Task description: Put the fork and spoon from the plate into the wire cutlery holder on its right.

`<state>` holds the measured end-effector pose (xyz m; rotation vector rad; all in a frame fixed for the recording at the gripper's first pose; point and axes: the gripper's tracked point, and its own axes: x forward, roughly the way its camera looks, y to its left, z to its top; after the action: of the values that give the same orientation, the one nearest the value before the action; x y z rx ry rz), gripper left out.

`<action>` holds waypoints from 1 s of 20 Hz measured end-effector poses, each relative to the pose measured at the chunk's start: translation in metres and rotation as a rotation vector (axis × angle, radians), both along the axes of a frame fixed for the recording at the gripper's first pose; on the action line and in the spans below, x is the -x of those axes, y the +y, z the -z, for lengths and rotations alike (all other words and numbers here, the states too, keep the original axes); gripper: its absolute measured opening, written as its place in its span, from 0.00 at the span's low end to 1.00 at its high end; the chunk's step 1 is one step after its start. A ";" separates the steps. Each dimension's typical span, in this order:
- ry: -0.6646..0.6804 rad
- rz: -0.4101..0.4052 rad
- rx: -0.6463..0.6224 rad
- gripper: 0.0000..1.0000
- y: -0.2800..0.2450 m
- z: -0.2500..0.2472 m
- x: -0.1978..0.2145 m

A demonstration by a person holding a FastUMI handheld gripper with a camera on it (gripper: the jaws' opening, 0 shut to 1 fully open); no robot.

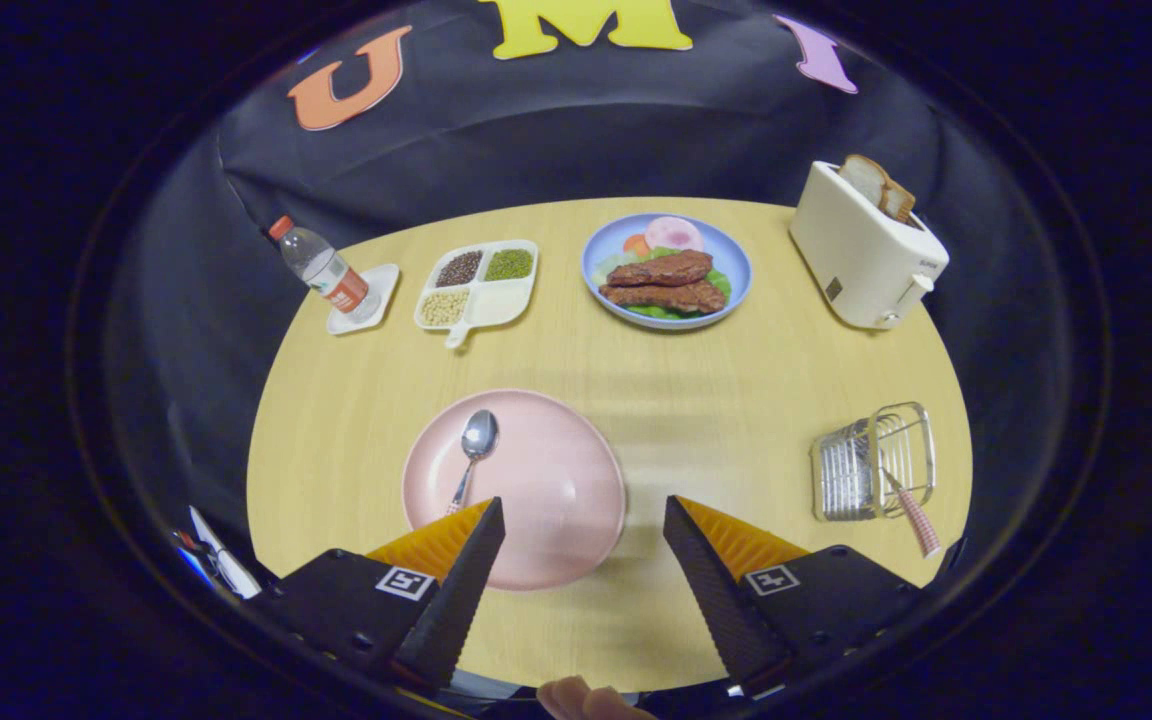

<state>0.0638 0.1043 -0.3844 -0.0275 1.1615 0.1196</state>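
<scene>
Spoon (473, 455) is what I must fetch now, and it lies on the pink plate (556, 500), in the left part of it, just ahead of my left finger (466, 570). My claw (584, 530) is spread wide and holds nothing; both fingers hang above the near rim of the plate, the right one beyond its right edge, over the table (736, 370). The long axis of the spoon runs nearly away from me, leaning a little to the right: the bowl points to the far side, and the handle comes down toward me until my left finger hides its end. So the spoon is left of the middle line between my fingers, and I judge I must shift the claw to the left and lower it so that the handle passes between the fingers (across them, not along them). The holder (871, 462) stands on the right, well apart from the plate, and a utensil with a checked handle (913, 515) leans out of it already, probably the fork, though I cannot tell its head.
</scene>
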 end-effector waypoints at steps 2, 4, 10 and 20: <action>-0.017 0.003 -0.036 0.96 0.023 0.012 0.008; -0.039 0.025 -0.068 0.96 0.042 0.021 0.013; -0.044 0.071 -0.041 0.89 0.077 0.059 0.021; 0.062 0.119 -0.015 0.43 0.094 0.112 0.027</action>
<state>0.0365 0.1988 -0.4963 0.0589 1.2212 0.0241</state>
